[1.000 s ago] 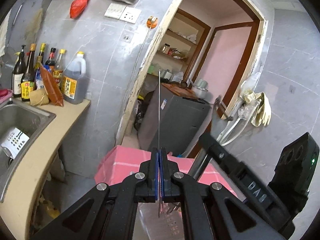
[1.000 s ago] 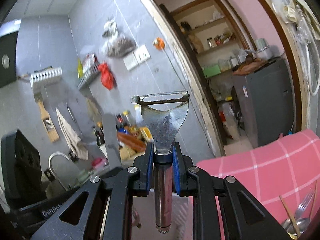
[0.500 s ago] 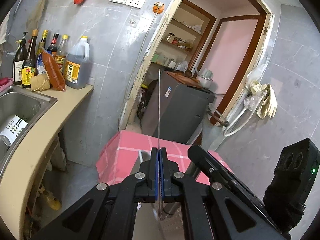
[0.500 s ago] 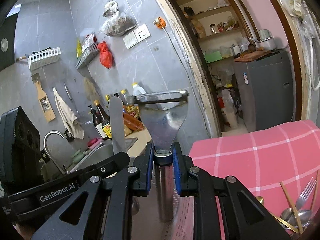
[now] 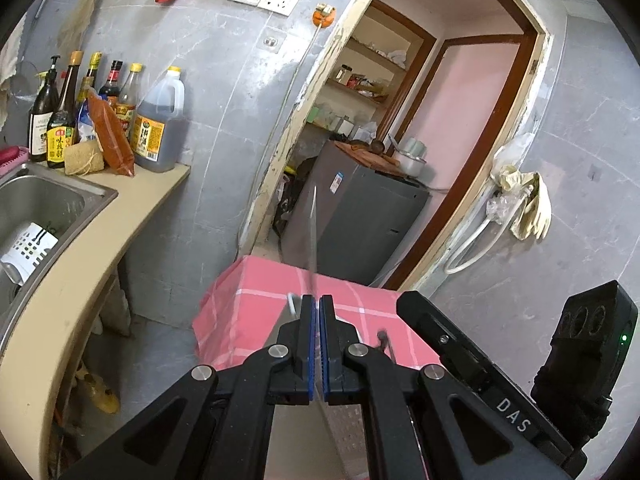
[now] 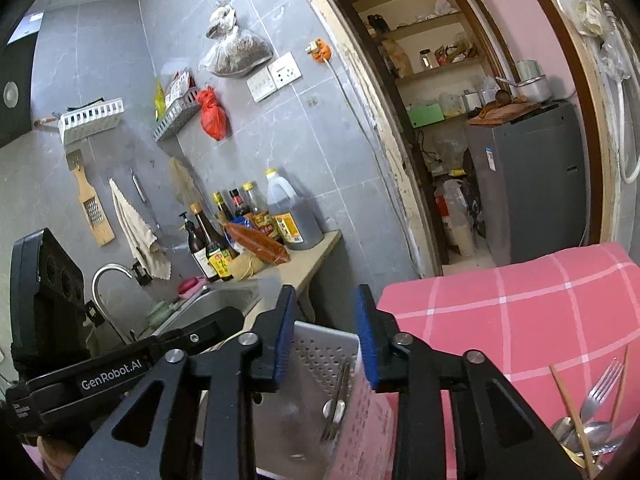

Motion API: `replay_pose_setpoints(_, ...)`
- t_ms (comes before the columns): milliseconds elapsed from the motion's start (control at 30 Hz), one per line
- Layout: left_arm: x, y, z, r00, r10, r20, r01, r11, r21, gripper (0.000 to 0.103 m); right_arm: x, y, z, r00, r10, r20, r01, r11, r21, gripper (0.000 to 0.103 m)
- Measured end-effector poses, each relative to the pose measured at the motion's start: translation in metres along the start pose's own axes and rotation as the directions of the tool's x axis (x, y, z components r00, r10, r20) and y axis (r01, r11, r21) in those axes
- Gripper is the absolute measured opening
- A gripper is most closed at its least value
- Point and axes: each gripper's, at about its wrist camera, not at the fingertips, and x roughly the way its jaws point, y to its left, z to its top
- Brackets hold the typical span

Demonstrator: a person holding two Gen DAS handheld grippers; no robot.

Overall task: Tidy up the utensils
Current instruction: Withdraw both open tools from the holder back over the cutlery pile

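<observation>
while left gripper [image 5: 317, 344] clamps one knife [image 5: 312, 232], right gripper [image 6: 325, 332] opening, empty.

I was working in a lived-in home kitchen: a steel sink [image 5: 38, 204] was set into a beige surface [image 5: 100, 240], sauce bottles [image 5: 64, 116] stood along grey wall tiles, and a pantry doorway showed shelves [image 6: 440, 68] of jars.

Grey marble-look tiled wall [image 5: 224, 92] at my ten o'clock; a chipped cream doorframe [image 5: 304, 92] at twelve opens onto a pink-walled room [image 5: 480, 96].
</observation>
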Motion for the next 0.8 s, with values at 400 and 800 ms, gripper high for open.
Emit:
replay_pose_setpoints(400,-0.029,-0.028,-0.001,0.996,0.055,0.071,-0.059,0.997,0.057,0.051,-0.07,-0.016,0.021,0.981,-0.164,0.102,0.168,0.986,-0.026,0.086)
replay_pose_setpoints(800,-0.059,-0.099,-0.047,0.973,0.175,0.151,-0.201,0.963,0.181,0.095,-0.167,-0.056,0.02,0.872,-0.47,0.138,0.486,0.864,-0.129,0.099)
